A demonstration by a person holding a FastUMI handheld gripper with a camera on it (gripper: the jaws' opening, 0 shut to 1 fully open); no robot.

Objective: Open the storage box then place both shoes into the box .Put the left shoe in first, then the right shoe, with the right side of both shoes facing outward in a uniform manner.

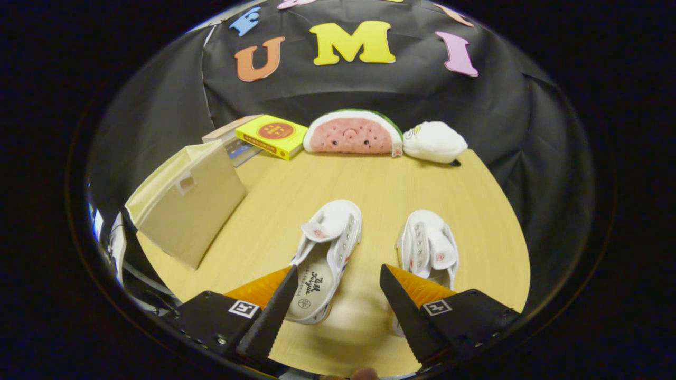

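Surface: light wood-grain tabletop (pixel 380 184) with a curved front edge, backed by black cloth forming the booth wall (pixel 369 89).

Along the back of the tabletop: a yellow box (pixel 272 136) with a round red label, text too small to read, lying on a flatter pale book or box (pixel 232 140); beside it a watermelon-slice plush (pixel 353 133); next to that, a white plush (pixel 434 141).

Storage box (pixel 187 203): beige fabric, standing well off to the left of the fingers, tilted, with a cut-out handle on its near face. Whether it is open, and what it holds, cannot be told from here.

Two white shoes on the tabletop, apart from each other. One shoe (pixel 325 253) lies between the fingers with its insole up; the printed insole logo is not legible. The other shoe (pixel 429 248) lies just beyond the right-hand finger.

Gripper (pixel 338 282): fingers spread wide, holding nothing, above the tabletop.
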